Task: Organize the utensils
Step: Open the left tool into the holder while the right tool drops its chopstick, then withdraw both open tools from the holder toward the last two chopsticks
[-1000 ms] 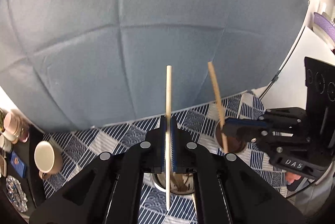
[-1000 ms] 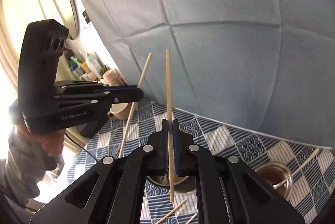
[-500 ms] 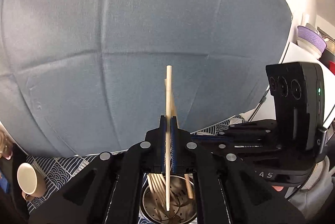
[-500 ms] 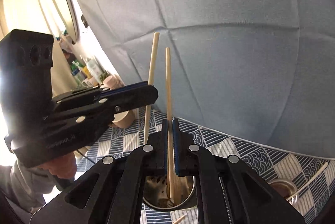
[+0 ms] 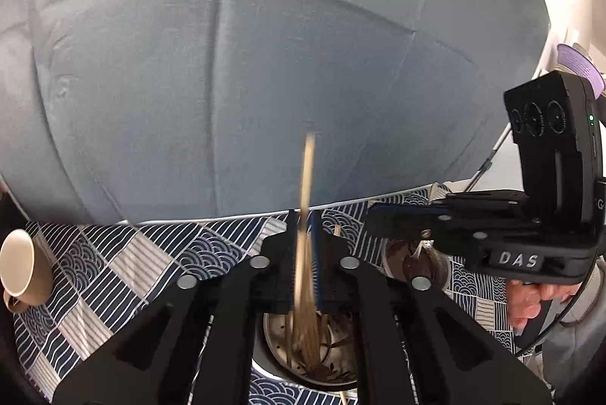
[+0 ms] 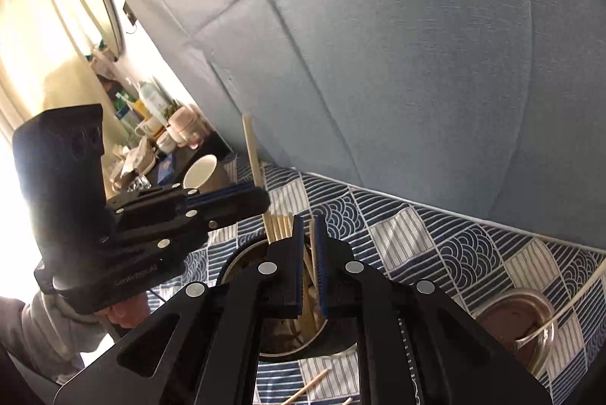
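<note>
Both your grippers have sunk toward the metal holder (image 5: 303,363) since a second ago. Your left gripper (image 5: 306,227) is easing its jaws apart; its blurred chopstick (image 5: 307,177) stands loose between them, tip down in the holder. Your right gripper (image 6: 307,227) is also opening, its chopstick (image 6: 311,234) slipped low between the pads. More chopsticks (image 6: 278,227) stand in the holder on the patterned cloth (image 6: 416,227); a metal cup (image 6: 526,321) sits right.

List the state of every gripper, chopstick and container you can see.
Left gripper: fingers opening, chopstick between them.
Left chopstick: upright, blurred, lower end in the holder.
Right gripper: fingers opening, chopstick loose between them.
Right chopstick: leaning in the gap.
Holder: upright, holding several chopsticks.
Mug: on its side.
</note>
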